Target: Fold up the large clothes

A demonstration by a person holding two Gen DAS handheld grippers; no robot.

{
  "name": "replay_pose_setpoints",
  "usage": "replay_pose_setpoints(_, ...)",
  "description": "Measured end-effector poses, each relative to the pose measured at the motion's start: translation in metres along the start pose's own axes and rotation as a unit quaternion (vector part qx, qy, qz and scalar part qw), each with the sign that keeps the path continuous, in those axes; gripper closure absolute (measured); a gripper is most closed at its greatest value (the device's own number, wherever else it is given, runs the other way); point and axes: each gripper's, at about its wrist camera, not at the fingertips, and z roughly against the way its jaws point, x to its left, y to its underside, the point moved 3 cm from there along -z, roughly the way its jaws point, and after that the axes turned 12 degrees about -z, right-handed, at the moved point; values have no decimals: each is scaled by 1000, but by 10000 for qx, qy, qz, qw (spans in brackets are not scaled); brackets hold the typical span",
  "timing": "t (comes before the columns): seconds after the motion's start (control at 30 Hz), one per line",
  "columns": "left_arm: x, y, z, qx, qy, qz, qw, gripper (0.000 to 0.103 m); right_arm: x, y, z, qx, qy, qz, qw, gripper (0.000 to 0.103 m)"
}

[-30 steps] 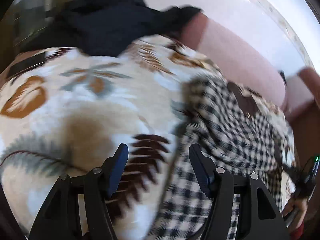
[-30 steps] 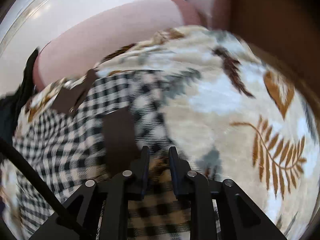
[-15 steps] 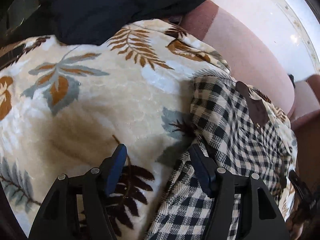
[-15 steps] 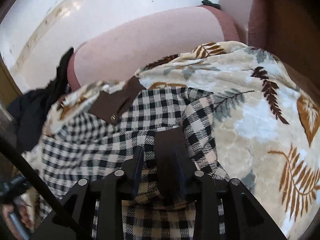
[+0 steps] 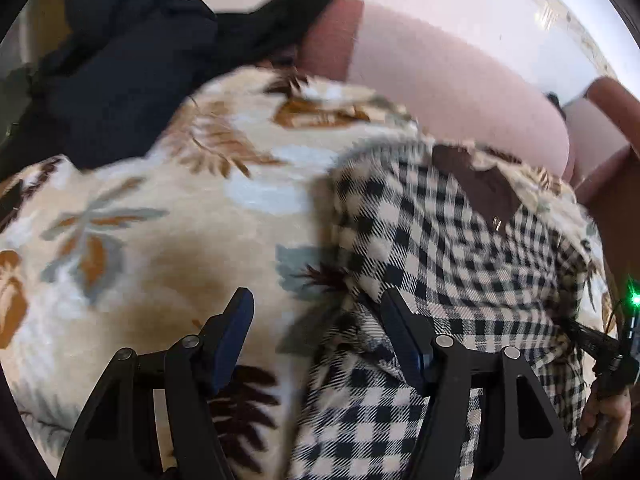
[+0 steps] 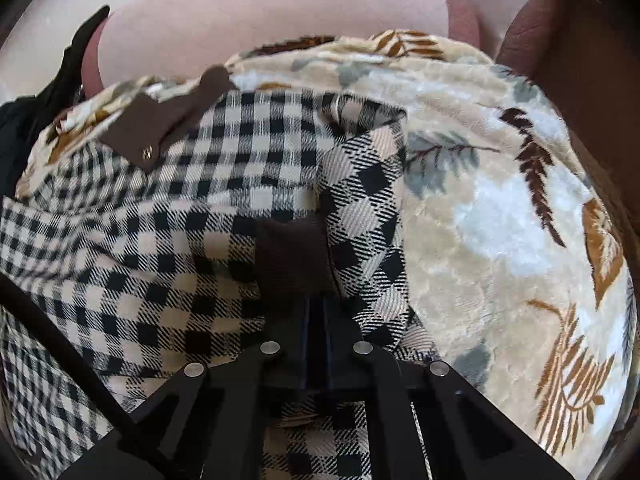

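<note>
A black-and-cream checked garment [image 5: 440,240] with a brown collar [image 6: 160,128] lies crumpled on a floral fleece blanket [image 5: 160,200]. My left gripper [image 5: 318,320] is open just above the blanket, and its right finger [image 5: 400,320] is at the garment's left edge. Nothing is between its pads. My right gripper [image 6: 316,312] is shut on the garment's brown cuff [image 6: 294,256], which sticks out ahead of the closed jaws. The sleeve [image 6: 360,208] runs up from the cuff. The left wrist view is blurred.
A heap of dark clothing [image 5: 120,60] lies at the blanket's far left. A pink sofa cushion [image 6: 260,12] rises behind the blanket. A hand [image 5: 608,412] holding the other gripper shows at the left view's lower right edge.
My right jaws closed onto the brown cuff, which lay between them half a second ago. The left gripper slid across the blanket and stayed open.
</note>
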Motion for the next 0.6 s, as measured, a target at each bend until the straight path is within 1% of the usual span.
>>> replay_pose_setpoints(0.03, -4, 2, -11, 193, -14, -75, 9998, 38, 1, 0, 1, -9, 26, 44, 10000, 100)
replay_pose_setpoints(0.07, -8, 5, -20, 431, -89, -215, 9988, 42, 2, 0, 2, -16, 54, 75, 10000, 100)
replay_pose_setpoints(0.1, -12, 11, -32, 793, -274, -443, 9955, 62, 4, -1, 5, -42, 79, 78, 9999, 99)
replay_pose_setpoints(0.13, -13, 15, -35, 922, -259, -457, 9944, 71, 4, -1, 10, -104, 73, 33, 9999, 99)
replay_pose_setpoints(0.17, -12, 19, -33, 921, -178, -362, 9949, 73, 5, -3, 17, -212, 55, -17, 9998, 96)
replay_pose_setpoints(0.2, -10, 21, -25, 865, -183, -250, 9958, 73, 4, -4, 29, -369, 75, -58, 9993, 90)
replay_pose_setpoints(0.23, -9, 24, -17, 801, -195, -183, 9964, 73, 7, -6, 45, -669, 56, -73, 9977, 87)
replay_pose_setpoints(0.27, -8, 28, -10, 747, -194, -155, 9969, 73, 11, -6, 58, -881, -101, -37, 9961, 80)
replay_pose_setpoints(0.3, -7, 33, -2, 722, -317, -159, 9968, 75, 16, -6, 70, -1050, -332, 37, 9939, 71)
replay_pose_setpoints(0.33, -6, 38, 1, 713, -432, -176, 9964, 75, 27, -2, 88, -1242, -676, 195, 9898, 66)
replay_pose_setpoints(0.37, -5, 43, 3, 699, -487, -180, 9962, 75, 35, 3, 97, -1319, -873, 313, 9869, 58)
replay_pose_setpoints(0.4, -4, 49, 2, 688, -448, -166, 9965, 75, 46, 11, 107, -1357, -1131, 451, 9832, 54)
replay_pose_setpoints(0.43, -1, 54, 0, 689, -370, -140, 9968, 75, 57, 19, 113, -1325, -1375, 578, 9799, 54)
replay_pose_setpoints(0.5, 4, 64, -4, 642, -219, -35, 9977, 75, 81, 35, 120, -1212, -1639, 849, 9753, 54)
replay_pose_setpoints(0.53, 7, 64, -5, 586, -147, 38, 9982, 75, 94, 40, 124, -1176, -1715, 965, 9734, 54)
replay_pose_setpoints(0.6, 6, 58, -5, 556, -12, 112, 9984, 75, 122, 41, 128, -1091, -1887, 1097, 9698, 50)
